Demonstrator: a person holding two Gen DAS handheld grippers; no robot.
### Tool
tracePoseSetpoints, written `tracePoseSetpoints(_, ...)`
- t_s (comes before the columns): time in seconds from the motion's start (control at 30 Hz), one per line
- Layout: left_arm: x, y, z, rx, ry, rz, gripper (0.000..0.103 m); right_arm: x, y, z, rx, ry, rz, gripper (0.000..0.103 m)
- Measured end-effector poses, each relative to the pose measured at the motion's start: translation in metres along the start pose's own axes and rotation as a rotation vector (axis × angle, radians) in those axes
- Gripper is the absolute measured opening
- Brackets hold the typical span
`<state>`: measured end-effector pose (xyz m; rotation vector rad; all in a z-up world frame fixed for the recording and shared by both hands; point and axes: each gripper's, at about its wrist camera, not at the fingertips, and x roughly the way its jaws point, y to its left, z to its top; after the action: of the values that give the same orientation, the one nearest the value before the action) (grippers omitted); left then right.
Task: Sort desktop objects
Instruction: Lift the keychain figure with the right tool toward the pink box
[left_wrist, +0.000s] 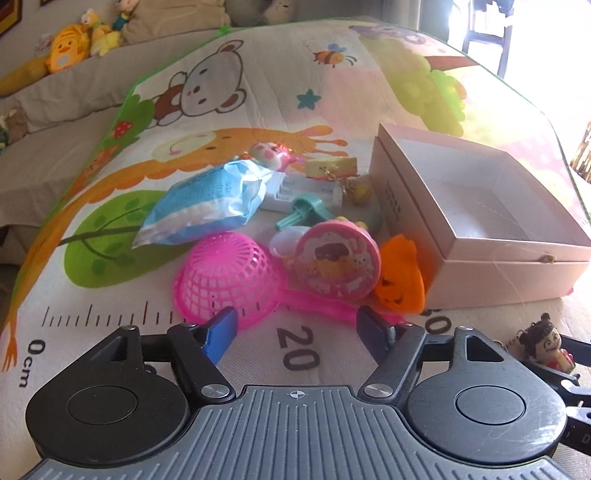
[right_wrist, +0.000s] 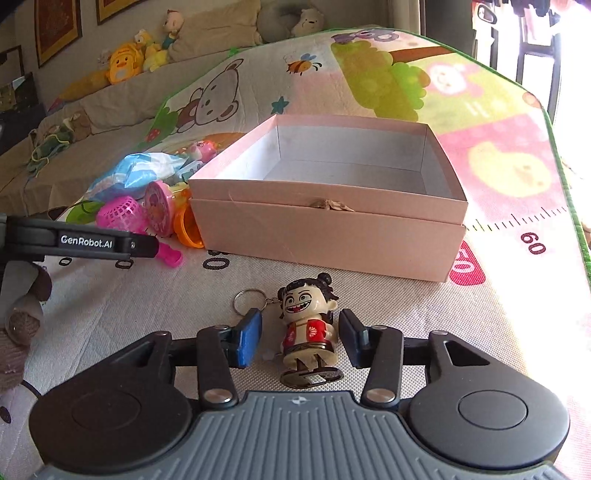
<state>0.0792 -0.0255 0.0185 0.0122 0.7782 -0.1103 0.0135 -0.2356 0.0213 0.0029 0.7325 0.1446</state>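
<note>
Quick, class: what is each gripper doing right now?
Left gripper: open, empty.
Right gripper: open around the figurine, fingers not touching it.

Pink box (right_wrist: 328, 229) standing open, interior bare, toy pile (left_wrist: 266, 236) crowding against its left wall, figurine keychain (right_wrist: 308, 328) sitting on open mat (right_wrist: 147, 306) before box front.

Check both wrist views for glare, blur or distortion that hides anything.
Left wrist view: window glare washes out the upper right and the far wall of the pink box; fisheye bends the play mat. Right wrist view: glare only along the right edge; the figurine keychain is sharp.
</note>
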Motion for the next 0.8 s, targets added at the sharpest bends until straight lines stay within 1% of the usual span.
tracePoseSetpoints(0.03, 0.001, 0.001, 0.001, 0.005, -0.004, 0.008, 0.06, 0.001, 0.002, 0.0, -0.006, -0.004, -0.002, 0.052)
tracePoseSetpoints(0.07, 0.0, 0.002, 0.001, 0.013, -0.006, 0.007, 0.045, 0.001, 0.003, -0.001, -0.01, -0.008, -0.003, 0.055)
tracePoseSetpoints(0.17, -0.005, 0.005, -0.003, 0.012, 0.0, -0.012, 0.024, 0.002, 0.007, -0.001, -0.022, -0.014, -0.007, 0.059)
tracePoseSetpoints(0.23, -0.009, 0.006, -0.009, 0.012, 0.008, -0.024, 0.018, 0.003, 0.009, -0.001, -0.03, -0.013, -0.008, 0.06)
tracePoseSetpoints(0.4, -0.024, 0.003, -0.027, 0.056, 0.012, -0.04, 0.015, 0.003, 0.009, -0.001, -0.034, -0.012, -0.008, 0.06)
tracePoseSetpoints(0.47, -0.033, 0.002, -0.033, 0.056, 0.026, -0.08, 0.015, 0.003, 0.009, 0.0, -0.034, -0.011, -0.01, 0.06)
tracePoseSetpoints(0.57, -0.042, -0.002, -0.041, 0.069, 0.041, -0.116, 0.015, 0.004, 0.008, 0.001, -0.029, -0.008, -0.02, 0.06)
tracePoseSetpoints(0.7, -0.048, -0.003, -0.048, 0.064, 0.041, -0.115, 0.016, 0.003, 0.003, 0.001, -0.015, -0.009, -0.037, 0.061)
tracePoseSetpoints(0.73, -0.048, -0.003, -0.048, 0.057, 0.041, -0.116, 0.016, 0.003, 0.002, 0.001, -0.009, -0.009, -0.042, 0.062)
tracePoseSetpoints(0.8, -0.048, -0.001, -0.047, 0.043, 0.045, -0.121, 0.023, 0.003, -0.004, 0.001, 0.015, -0.013, -0.063, 0.069)
